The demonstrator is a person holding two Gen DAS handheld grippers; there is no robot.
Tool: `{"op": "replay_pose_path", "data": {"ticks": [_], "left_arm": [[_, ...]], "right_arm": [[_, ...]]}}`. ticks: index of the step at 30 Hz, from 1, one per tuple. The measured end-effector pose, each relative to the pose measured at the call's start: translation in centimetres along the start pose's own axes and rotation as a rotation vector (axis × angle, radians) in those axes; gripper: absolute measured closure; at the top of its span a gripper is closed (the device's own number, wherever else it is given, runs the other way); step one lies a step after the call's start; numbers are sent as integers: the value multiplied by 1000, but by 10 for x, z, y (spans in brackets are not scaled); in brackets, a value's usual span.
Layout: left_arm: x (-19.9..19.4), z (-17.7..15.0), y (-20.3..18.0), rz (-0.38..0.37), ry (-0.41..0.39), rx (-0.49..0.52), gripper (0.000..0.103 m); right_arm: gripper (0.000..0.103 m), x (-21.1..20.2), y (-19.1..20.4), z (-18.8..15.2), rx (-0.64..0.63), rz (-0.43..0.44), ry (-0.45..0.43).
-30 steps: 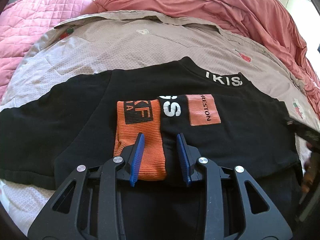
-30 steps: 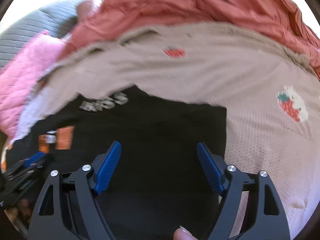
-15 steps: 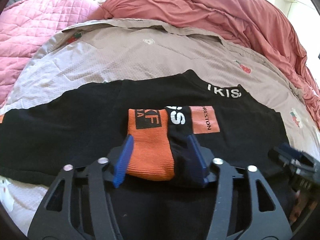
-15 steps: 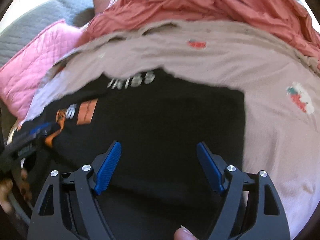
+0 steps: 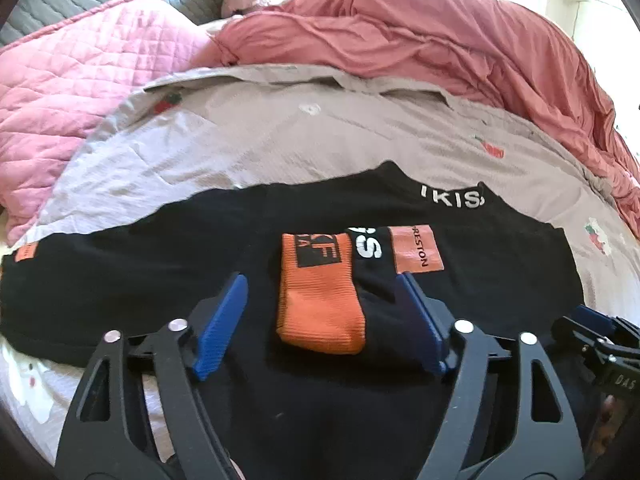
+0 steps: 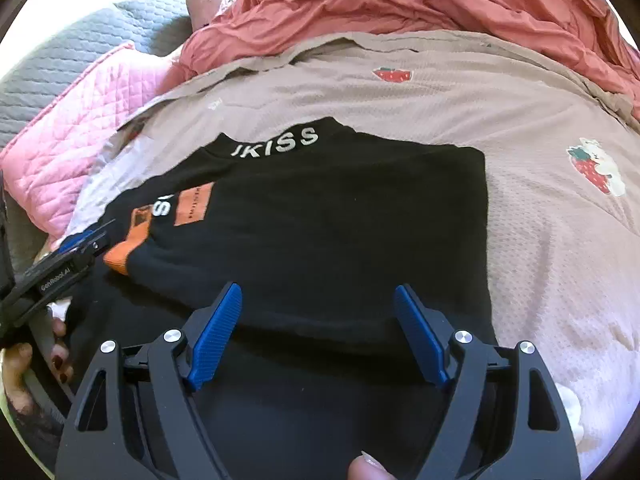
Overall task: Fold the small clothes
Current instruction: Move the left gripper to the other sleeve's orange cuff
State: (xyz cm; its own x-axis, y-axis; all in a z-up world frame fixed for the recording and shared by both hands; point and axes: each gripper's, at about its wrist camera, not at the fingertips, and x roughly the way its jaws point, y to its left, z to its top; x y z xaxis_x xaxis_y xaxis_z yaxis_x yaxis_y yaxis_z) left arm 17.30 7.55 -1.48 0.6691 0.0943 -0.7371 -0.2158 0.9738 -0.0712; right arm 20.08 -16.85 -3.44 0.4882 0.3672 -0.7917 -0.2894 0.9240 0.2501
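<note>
Two grippers hover over the black shirt [image 5: 120,280], which lies flat on the beige sheet [image 5: 280,140]. Left gripper [image 5: 320,320]: jaws opening, orange cuff [image 5: 320,304] lying loose between them. Right gripper [image 6: 320,332] at 3 o'clock: jaws spread, gripping nothing.

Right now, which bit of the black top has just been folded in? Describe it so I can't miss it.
On the beige strawberry-print sheet lies a black top. In the left wrist view, the sleeve end lies folded onto its middle, between the left gripper's opening, untouching jaws. Its ribbed orange cuff is the only large orange block there.
</note>
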Motion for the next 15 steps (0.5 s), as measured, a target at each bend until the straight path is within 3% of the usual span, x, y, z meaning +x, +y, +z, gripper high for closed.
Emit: {"op": "replay_pose_path", "data": {"ticks": [1, 3, 8, 15], "left_arm": [[-4, -1, 3, 5, -10, -6, 24], [-10, -2, 8, 9, -24, -17, 22], [-29, -8, 24, 21, -54, -45, 11], [-54, -19, 53, 44, -74, -104, 10]], "right_arm": [[25, -4, 1, 0, 1, 3, -6], [7, -11, 3, 1, -1, 13, -24], [7, -32, 14, 3, -22, 25, -101], [5, -44, 35, 1, -50, 54, -131]]}}
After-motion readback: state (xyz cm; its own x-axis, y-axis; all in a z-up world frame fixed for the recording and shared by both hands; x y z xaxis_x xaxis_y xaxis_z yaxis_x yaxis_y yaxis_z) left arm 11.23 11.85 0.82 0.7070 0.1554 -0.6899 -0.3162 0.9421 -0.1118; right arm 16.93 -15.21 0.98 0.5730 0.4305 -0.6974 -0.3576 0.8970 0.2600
